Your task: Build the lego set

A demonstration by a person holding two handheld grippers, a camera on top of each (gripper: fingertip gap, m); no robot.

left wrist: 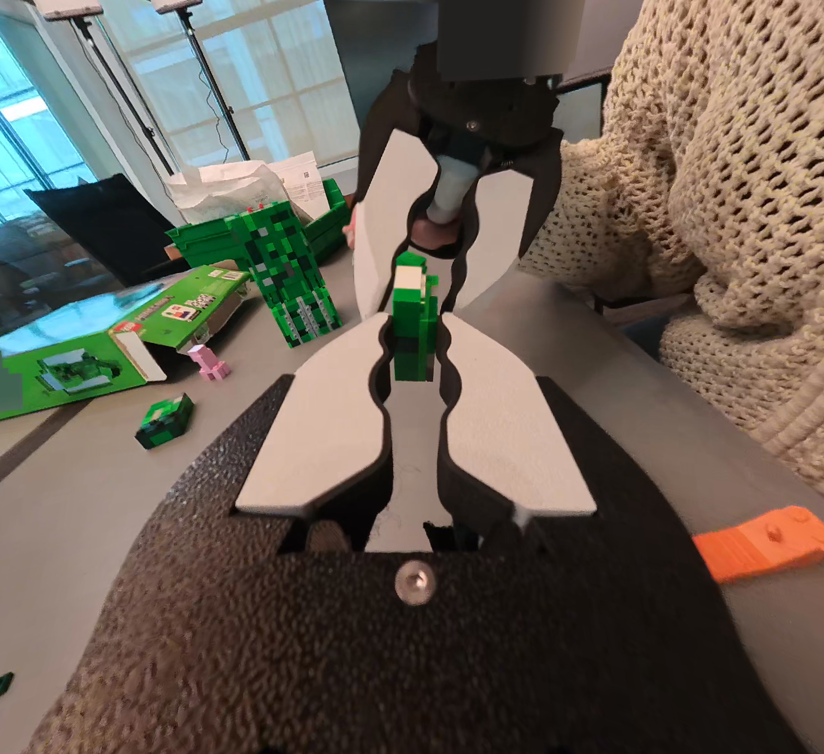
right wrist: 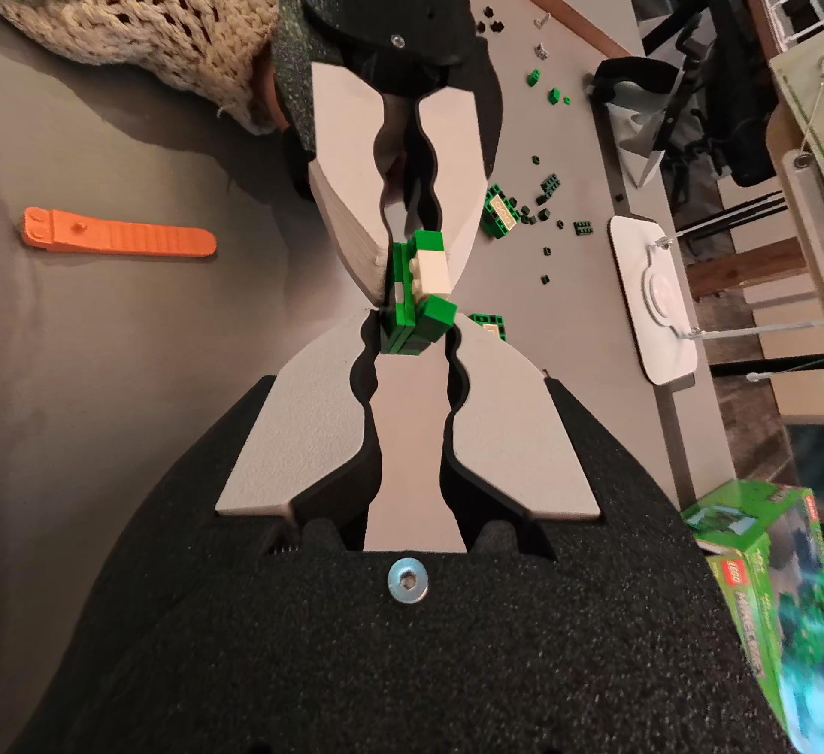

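A small green brick assembly with a white brick on it (left wrist: 412,331) is held above the grey table between both grippers, which meet tip to tip. My left gripper (left wrist: 414,324) is shut on its lower part. My right gripper (right wrist: 412,329) is shut on the same assembly (right wrist: 419,300) from the opposite side. The right gripper shows at the top of the left wrist view (left wrist: 414,295), and the left gripper at the top of the right wrist view (right wrist: 417,280). A tall green pixel-patterned brick figure (left wrist: 290,278) stands on the table to the left.
An orange brick separator (right wrist: 120,233) lies on the table. Loose dark and green bricks (right wrist: 544,206) are scattered at the right. A green set box (left wrist: 89,349), a pink brick pig (left wrist: 209,362), a small green block (left wrist: 165,420) and green bins (left wrist: 209,242) are at the left. A knitted sleeve (left wrist: 713,197) is close by. The grippers are tip to tip, or close to it. The tall green pixel-patterned brick figure (left wrist: 290,278) is about 25 centimetres from both grippers' fingertips.
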